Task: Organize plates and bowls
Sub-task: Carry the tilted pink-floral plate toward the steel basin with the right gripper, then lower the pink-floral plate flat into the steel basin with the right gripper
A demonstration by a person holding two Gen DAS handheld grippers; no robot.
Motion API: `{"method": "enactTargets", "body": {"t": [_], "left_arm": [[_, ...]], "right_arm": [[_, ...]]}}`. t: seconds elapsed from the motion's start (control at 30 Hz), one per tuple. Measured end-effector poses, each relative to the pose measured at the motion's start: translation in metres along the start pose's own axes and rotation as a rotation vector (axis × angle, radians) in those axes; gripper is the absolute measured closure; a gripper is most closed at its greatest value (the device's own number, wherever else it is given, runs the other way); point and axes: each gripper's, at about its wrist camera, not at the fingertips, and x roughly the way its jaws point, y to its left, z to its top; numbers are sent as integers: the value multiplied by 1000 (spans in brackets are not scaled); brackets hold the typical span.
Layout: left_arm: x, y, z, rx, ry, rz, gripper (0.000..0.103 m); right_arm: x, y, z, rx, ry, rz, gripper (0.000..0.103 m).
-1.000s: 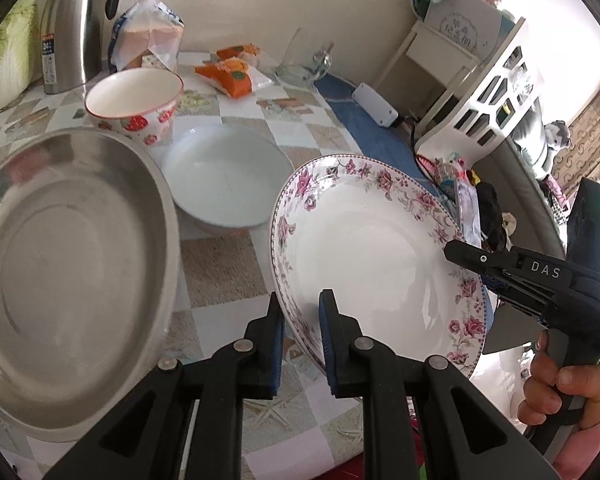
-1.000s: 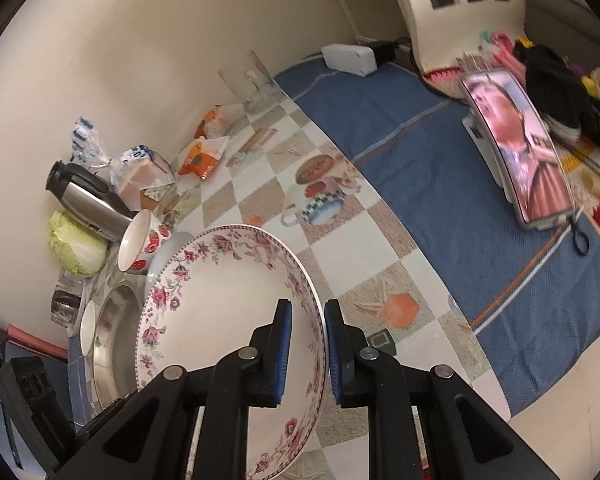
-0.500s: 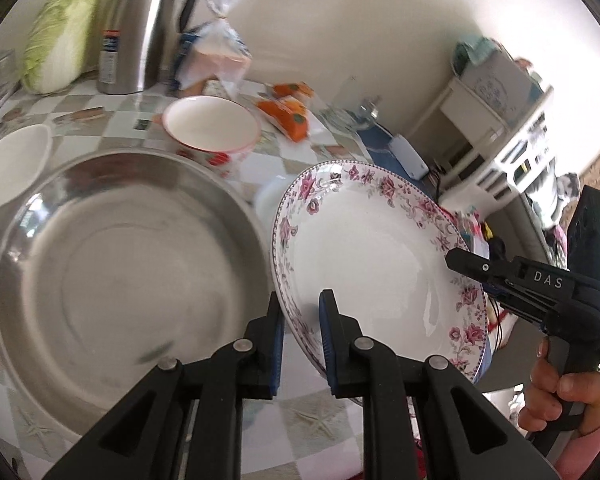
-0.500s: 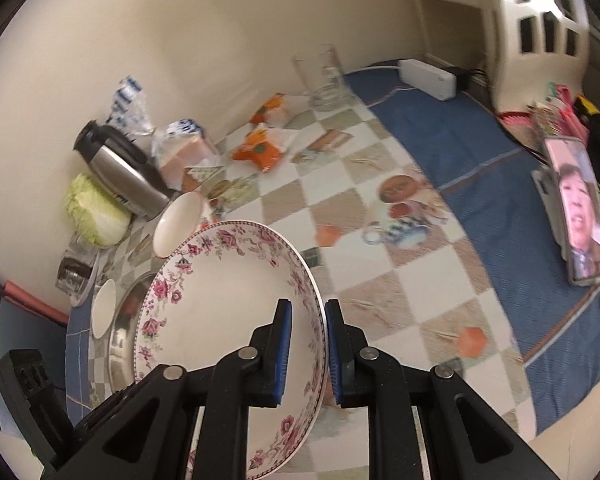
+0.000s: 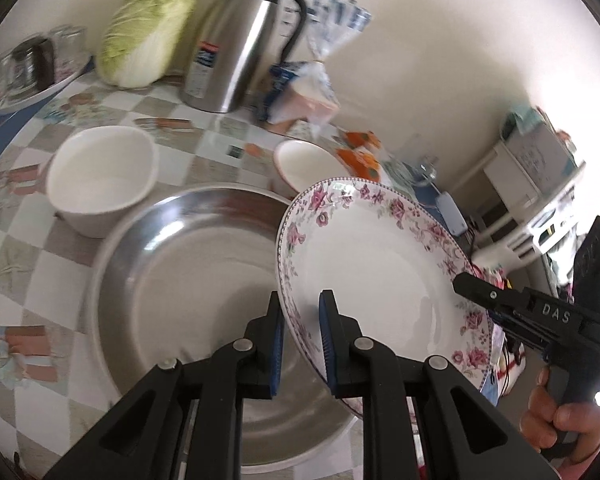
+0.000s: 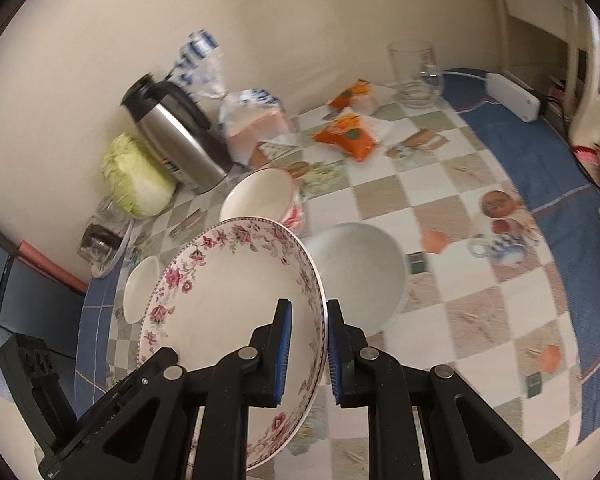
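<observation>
Carrying: the floral plate (image 5: 380, 280) hangs tilted in the air, the left gripper (image 5: 300, 336) pinching its near-left rim and the right gripper (image 6: 306, 346) pinching the opposite rim.
Place: it sits over the steel basin (image 5: 188, 280), just ahead of the left gripper.
Next move, judged: level the plate, lower it, loosen both grips together.
Around: white bowl (image 5: 100, 184) forward-left; strawberry bowl (image 6: 264, 196) and white plate (image 6: 356, 272) beyond the right gripper.
Obstacles: thermos (image 5: 240, 40), cabbage (image 5: 148, 32) far back on the tabletop (image 6: 440, 208).

Open steel basin (image 5: 188, 280) beneath; white bowl (image 5: 100, 184) and flask (image 5: 236, 40) crowding beyond.
</observation>
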Motion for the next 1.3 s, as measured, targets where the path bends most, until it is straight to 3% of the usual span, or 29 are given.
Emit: {"method": "enactTargets", "body": {"t": [0.67,1.3], "left_arm": [[-23,80,12,-172,-67,110,86],[-3,92,7,-202,-5,163,86]], "right_arm": [[60,67,-22,-132,77,103,85],[90,59,-33,-146,160,93,85]]}}
